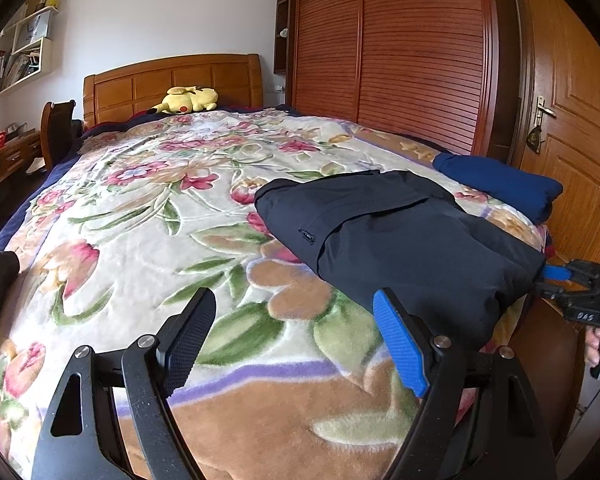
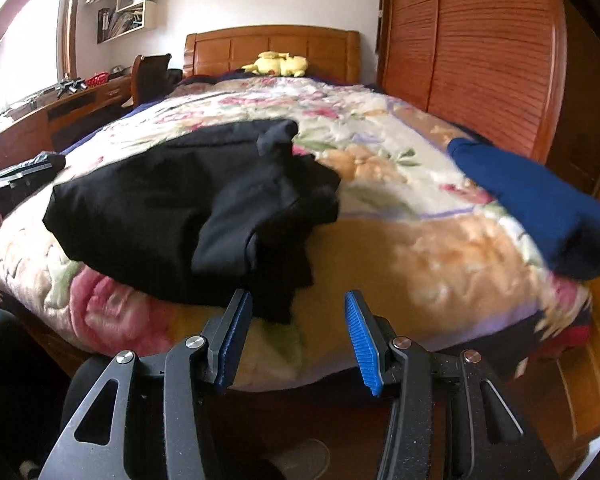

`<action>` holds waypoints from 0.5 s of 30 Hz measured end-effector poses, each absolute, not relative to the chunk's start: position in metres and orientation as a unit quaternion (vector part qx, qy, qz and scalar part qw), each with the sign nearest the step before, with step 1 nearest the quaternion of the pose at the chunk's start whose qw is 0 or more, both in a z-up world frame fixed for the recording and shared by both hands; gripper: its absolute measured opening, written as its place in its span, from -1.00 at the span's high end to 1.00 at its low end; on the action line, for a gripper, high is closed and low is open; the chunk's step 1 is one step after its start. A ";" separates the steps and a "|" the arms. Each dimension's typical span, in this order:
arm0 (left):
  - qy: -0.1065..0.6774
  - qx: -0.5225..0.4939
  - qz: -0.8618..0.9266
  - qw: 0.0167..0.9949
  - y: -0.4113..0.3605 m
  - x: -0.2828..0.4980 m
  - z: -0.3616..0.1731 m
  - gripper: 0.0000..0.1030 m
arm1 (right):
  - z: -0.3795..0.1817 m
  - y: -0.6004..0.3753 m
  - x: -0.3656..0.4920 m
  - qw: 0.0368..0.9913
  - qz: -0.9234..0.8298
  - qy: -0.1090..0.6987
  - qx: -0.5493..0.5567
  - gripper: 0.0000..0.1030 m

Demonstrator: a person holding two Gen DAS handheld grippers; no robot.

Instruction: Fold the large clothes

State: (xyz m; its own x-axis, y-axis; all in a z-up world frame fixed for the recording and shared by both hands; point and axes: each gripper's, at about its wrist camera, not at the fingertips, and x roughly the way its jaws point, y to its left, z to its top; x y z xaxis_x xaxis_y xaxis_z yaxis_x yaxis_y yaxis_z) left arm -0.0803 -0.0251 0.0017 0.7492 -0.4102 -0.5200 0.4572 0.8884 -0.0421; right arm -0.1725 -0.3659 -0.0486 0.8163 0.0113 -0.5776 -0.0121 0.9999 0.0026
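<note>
Left gripper (image 1: 296,340) jaws wide apart, nothing between them, hovering over the floral fleece blanket (image 1: 148,208) just left of the folded black fabric garment (image 1: 400,232), which lies at the bed's near right corner. Right gripper (image 2: 298,340) jaws part-open, empty, low at the garment's near edge. The folded dark blue cloth bundle (image 1: 500,184) sits apart, further right. Likely step: regrasp to finish the fold; best to pinch both near corners through all layers and lift evenly. The right wrist view shows loose bunched flaps at the garment's right end; the left wrist view shows a zip pocket and the right gripper by the edge.
</note>
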 end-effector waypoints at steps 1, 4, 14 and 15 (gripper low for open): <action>0.267 0.046 -0.231 0.935 -0.025 -0.081 0.002 -0.59 | -0.052 -0.367 -0.168 0.952 0.009 0.305 0.006 0.03; 0.268 0.045 -0.224 0.936 -0.023 -0.079 0.003 -0.59 | -0.062 -0.377 -0.148 0.949 0.021 0.311 0.039 0.03; 0.278 0.046 -0.218 0.934 -0.030 -0.064 0.001 -0.59 | -0.084 -0.389 -0.114 0.942 0.074 0.315 0.093 0.55; 0.280 0.046 -0.219 0.934 -0.032 -0.061 0.000 -0.59 | -0.084 -0.385 -0.114 0.942 0.080 0.316 0.082 0.80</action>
